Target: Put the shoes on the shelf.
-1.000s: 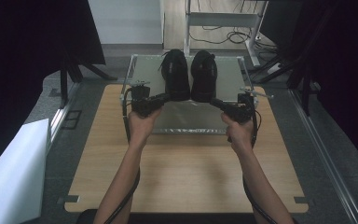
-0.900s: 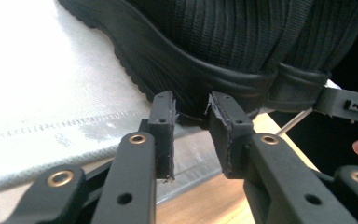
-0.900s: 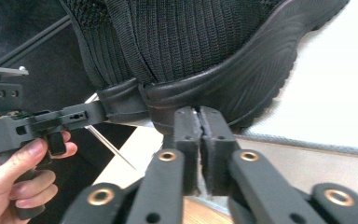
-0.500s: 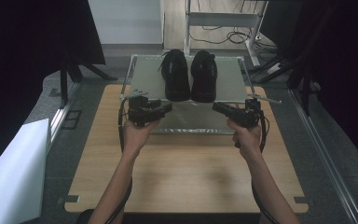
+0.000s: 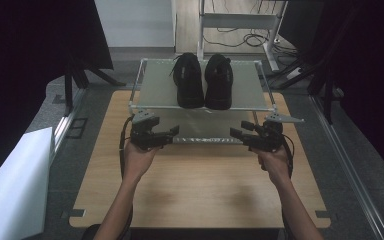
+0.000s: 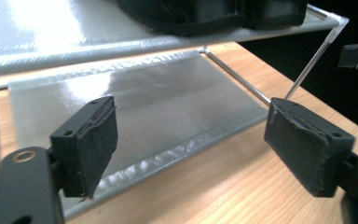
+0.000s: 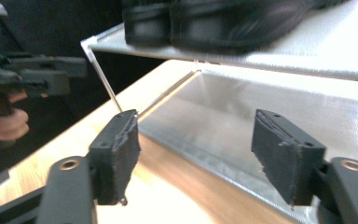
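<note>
Two black shoes (image 5: pixel 203 80) stand side by side on the top shelf of a small two-tier rack (image 5: pixel 155 85) at the far side of the wooden table (image 5: pixel 200 185). Their soles show at the top of the left gripper view (image 6: pixel 205 11) and of the right gripper view (image 7: pixel 223 21). My left gripper (image 5: pixel 172 131) is held open just in front of the rack's lower shelf (image 5: pixel 200 131), at its left end. My right gripper (image 5: pixel 236 133) is open at the right end, facing the left one. Nothing lies between either pair of jaws.
The rack's lower shelf (image 6: pixel 135 107) is a shiny silver sheet with thin metal legs. A white board (image 5: pixel 10 185) leans at the left of the table. Dark screens stand on both sides, and a white frame with cables (image 5: pixel 240 22) stands behind.
Both grippers have drawn back from the shoes on the top shelf, down and toward me, and apart to the rack's two front corners. The shoes stay in place.
</note>
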Demonstrator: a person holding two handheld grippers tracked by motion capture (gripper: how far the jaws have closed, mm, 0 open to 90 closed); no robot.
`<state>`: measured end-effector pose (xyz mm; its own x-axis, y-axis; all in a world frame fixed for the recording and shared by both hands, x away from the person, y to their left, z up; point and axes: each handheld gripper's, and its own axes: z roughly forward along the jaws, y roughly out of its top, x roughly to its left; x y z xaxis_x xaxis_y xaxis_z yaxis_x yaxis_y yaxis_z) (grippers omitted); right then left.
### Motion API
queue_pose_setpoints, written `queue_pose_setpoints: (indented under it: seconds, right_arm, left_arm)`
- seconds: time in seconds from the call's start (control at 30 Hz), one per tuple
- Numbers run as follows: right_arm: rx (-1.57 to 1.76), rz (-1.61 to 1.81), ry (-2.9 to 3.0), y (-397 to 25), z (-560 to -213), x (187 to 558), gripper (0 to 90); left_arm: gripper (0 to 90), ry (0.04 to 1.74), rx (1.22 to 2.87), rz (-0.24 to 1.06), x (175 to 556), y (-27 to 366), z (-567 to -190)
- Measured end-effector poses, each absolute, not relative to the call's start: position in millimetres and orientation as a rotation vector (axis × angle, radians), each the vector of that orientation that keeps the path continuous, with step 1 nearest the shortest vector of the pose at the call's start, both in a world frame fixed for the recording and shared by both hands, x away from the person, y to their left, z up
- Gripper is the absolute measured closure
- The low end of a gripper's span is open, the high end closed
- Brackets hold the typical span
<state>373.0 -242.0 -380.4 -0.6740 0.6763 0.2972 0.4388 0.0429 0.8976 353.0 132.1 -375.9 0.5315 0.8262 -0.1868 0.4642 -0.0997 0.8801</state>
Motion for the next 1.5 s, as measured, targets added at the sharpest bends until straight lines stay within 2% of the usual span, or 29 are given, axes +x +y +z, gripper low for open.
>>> queue_pose_setpoints:
  seconds: [0.17,0.47,0.7,0.87,1.17,1.5]
  right_arm:
    - [1.108,1.57,2.15,-246.7,-391.1,362.0,18.5]
    - [1.087,1.509,2.195,-261.6,-399.4,343.7,12.6]
    - [1.082,1.46,2.217,-276.4,-402.2,327.6,7.7]
    - [1.124,1.423,2.193,-287.8,-404.3,317.0,0.4]
    - [1.178,1.365,2.169,-298.2,-421.4,299.1,0.0]
    - [1.204,1.309,2.196,-292.7,-457.5,290.0,0.0]
  left_arm:
    - [13.3,1.096,1.755,0.466,338.7,137.2,-381.4]
    - [0.8,1.07,1.863,0.554,317.8,136.2,-392.6]
    - [0.0,1.038,1.954,0.623,301.4,135.8,-401.8]
    - [0.0,1.053,1.943,0.594,289.9,143.3,-411.4]
    - [0.0,1.032,1.931,0.552,270.0,146.8,-438.3]
    - [0.0,1.065,1.962,0.543,259.7,144.7,-470.8]
